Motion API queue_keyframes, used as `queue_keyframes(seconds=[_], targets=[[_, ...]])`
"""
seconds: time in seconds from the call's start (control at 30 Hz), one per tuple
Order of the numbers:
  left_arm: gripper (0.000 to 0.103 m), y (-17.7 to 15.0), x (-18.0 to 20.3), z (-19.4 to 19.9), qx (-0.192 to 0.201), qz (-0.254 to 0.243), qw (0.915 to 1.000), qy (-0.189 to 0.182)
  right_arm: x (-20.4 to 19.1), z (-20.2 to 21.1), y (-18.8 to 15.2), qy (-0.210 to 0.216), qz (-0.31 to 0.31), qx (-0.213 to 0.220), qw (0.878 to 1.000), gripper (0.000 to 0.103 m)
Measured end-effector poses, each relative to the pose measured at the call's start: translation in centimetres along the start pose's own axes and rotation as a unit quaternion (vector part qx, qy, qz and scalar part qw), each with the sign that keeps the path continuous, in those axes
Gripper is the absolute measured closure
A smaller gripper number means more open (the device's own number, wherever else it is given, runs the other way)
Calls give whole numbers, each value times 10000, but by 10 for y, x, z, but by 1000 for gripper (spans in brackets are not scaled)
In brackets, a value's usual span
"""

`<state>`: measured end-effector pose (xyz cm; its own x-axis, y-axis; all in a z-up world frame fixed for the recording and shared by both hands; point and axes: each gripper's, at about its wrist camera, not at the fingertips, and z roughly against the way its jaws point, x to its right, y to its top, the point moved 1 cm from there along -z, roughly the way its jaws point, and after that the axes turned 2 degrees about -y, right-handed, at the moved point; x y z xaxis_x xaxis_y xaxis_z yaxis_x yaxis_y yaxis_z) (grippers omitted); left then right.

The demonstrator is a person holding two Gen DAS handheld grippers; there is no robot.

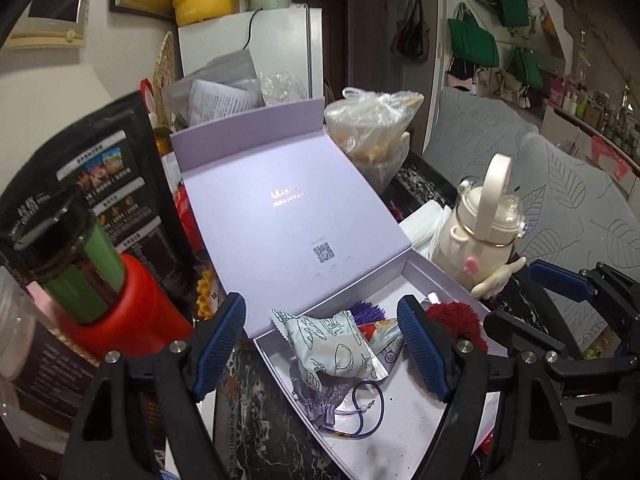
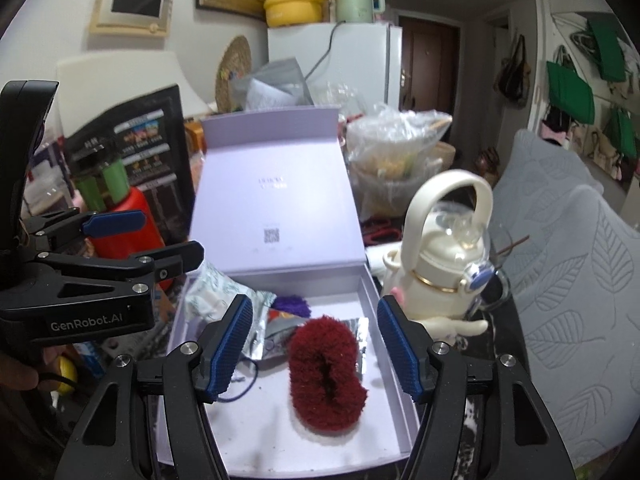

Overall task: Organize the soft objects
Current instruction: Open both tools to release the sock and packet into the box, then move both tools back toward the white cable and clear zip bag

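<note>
Both grippers, left (image 1: 320, 344) and right (image 2: 316, 348), hover half-open and empty above 1 lavender box (image 2: 394, 308); fluffy red scrunchie (image 2: 326, 374) looks light, compressible, best pinched across its ring.

My left tool (image 1: 322, 344) hangs with jaws apart and empty above an open lilac box (image 1: 444, 420) on a dark marbled table (image 1: 272, 432). In the box lie a pale printed snack packet (image 1: 336, 344), a dark red fluffy scrunchie (image 1: 456, 320), a purple cord (image 1: 368, 412). A cream bottle (image 1: 480, 232) stands just beside the box; my right tool (image 1: 560, 300) enters at right
</note>
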<state>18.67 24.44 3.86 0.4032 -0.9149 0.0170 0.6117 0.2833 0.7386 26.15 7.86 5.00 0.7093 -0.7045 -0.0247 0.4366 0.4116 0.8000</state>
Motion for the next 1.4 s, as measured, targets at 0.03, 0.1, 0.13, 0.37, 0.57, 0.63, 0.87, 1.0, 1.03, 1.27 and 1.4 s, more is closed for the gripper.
queue_keyframes(seconds=[0.03, 0.1, 0.13, 0.37, 0.57, 0.63, 0.87, 1.0, 1.03, 1.27, 1.4], targets=[[25, 1, 0, 5, 55, -5, 10000, -3, -1, 5, 1, 10, 4, 70, 10000, 38], [25, 2, 0, 15, 165, -20, 9999, -16, -2, 13, 3, 14, 11, 165, 9999, 38], [25, 3, 1, 20, 224, -34, 9997, -36, -3, 18, 4, 16, 17, 237, 9997, 38], [24, 5, 6, 52, 530, -145, 9983, -209, -7, 48, 8, -89, 91, 598, 9981, 36], [19, 5, 7, 76, 813, -157, 9961, -297, -9, 60, 2, -124, 16, 654, 9978, 35], [18, 5, 9, 81, 867, -185, 9956, -312, -8, 62, -5, -166, -35, 588, 9981, 35], [6, 0, 21, 95, 1000, -260, 9933, -518, 6, 77, -26, -317, -345, 462, 9978, 35], [6, -5, 36, 103, 1090, -405, 9913, -617, 16, 96, -41, -449, -506, 430, 9968, 35], [6, -7, 40, 105, 1096, -446, 9907, -669, 19, 101, -44, -487, -541, 429, 9964, 35], [6, -28, 78, 110, 897, -762, 9873, -1067, 33, 129, -69, -716, -805, 400, 9934, 34], [6, -40, 94, 115, 770, -833, 9860, -1222, 39, 145, -87, -824, -940, 380, 9914, 34]])
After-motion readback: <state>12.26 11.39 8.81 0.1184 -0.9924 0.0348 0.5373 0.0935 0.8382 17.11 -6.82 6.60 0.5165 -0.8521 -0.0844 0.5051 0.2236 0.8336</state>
